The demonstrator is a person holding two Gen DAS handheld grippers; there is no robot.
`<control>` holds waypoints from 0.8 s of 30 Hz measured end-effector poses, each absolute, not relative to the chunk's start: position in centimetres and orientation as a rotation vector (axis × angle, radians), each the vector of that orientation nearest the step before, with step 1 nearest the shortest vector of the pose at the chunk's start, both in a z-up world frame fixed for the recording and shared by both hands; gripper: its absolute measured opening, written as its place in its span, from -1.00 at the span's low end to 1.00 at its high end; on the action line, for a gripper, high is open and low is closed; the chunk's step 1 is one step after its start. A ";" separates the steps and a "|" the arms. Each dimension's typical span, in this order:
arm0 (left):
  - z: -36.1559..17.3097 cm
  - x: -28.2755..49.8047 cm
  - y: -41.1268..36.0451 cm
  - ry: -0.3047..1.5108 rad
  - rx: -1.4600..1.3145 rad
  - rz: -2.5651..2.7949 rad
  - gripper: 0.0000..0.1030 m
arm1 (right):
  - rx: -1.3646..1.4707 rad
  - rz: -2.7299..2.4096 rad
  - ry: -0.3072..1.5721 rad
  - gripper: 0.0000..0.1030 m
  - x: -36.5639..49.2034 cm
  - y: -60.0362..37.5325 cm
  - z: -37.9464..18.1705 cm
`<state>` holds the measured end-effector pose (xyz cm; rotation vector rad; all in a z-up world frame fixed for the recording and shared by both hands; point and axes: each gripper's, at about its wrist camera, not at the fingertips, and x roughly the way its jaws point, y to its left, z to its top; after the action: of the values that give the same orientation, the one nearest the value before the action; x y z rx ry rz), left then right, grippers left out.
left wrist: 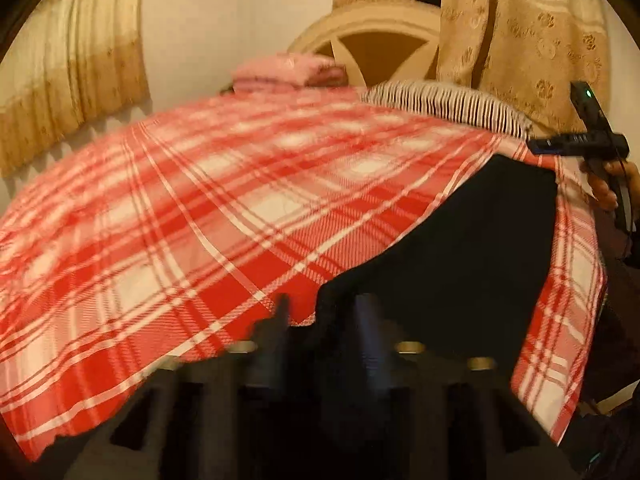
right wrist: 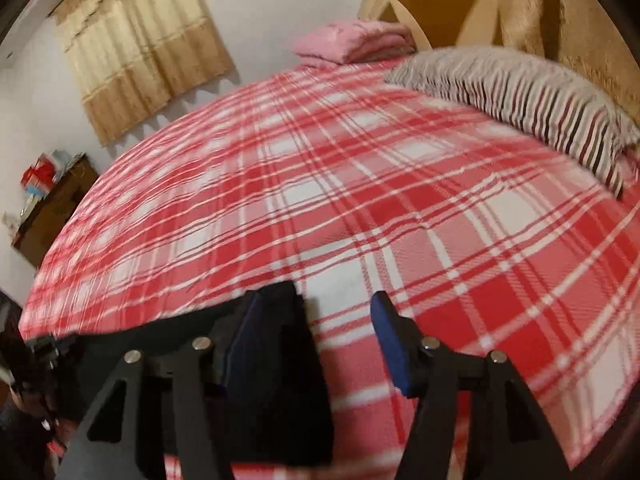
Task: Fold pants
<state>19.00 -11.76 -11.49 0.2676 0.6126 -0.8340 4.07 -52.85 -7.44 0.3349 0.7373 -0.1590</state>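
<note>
Black pants (left wrist: 460, 248) are being spread flat on the plaid bedspread (right wrist: 320, 184), well short of the striped pillow (right wrist: 520, 96). The right tool (right wrist: 316, 340) is being held apart beside the pants' edge; the left tool (left wrist: 324, 312) appears apart over them, though blurred.

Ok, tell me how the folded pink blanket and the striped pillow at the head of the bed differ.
The folded pink fleece blanket is plain pink; the long striped pillow is pale with dark stripes. The blanket is a squat folded stack; the pillow is one long plump piece lying flat. The blanket sits farther back; the pillow lies nearer the right wrist camera. Both rest on the red-and-white plaid bedcover.
</note>
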 end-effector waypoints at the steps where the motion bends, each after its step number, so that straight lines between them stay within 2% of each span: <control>1: -11.2 18.1 -11.4 0.584 0.252 -0.834 0.29 | 0.318 -0.154 0.735 0.18 3.5 -52.3 -7.1; 7: -11.2 15.0 -13.1 0.585 0.241 -0.906 0.33 | 0.180 -0.118 0.748 0.07 0.9 -47.2 -6.3; 10: -11.9 13.9 -14.3 0.594 0.231 -0.934 0.33 | 0.237 -0.181 0.785 -0.04 1.0 -47.7 -7.3; 12: -12.6 13.5 -14.5 0.621 0.207 -0.962 0.33 | 0.288 -0.215 0.779 -0.19 0.8 -48.9 -8.0; 14: -13.6 13.1 -15.0 0.651 0.208 -0.980 0.33 | 0.344 -0.189 0.779 -0.53 0.6 -49.6 -8.5; 15: -14.0 13.1 -15.1 0.658 0.213 -0.978 0.33 | 0.372 -0.172 0.786 -0.56 0.7 -49.8 -9.0; 17: -14.6 12.9 -15.0 0.677 0.211 -0.975 0.33 | 0.400 -0.165 0.792 -0.77 0.8 -50.3 -9.6; 24: -14.9 13.4 -13.6 0.720 0.145 -0.995 0.33 | 0.406 -0.181 0.709 -0.82 -1.4 -50.3 -8.2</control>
<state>13.43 -13.55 -14.91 0.1447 0.7195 -0.9951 -1.36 -50.35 -8.17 0.4062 0.7088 -0.1812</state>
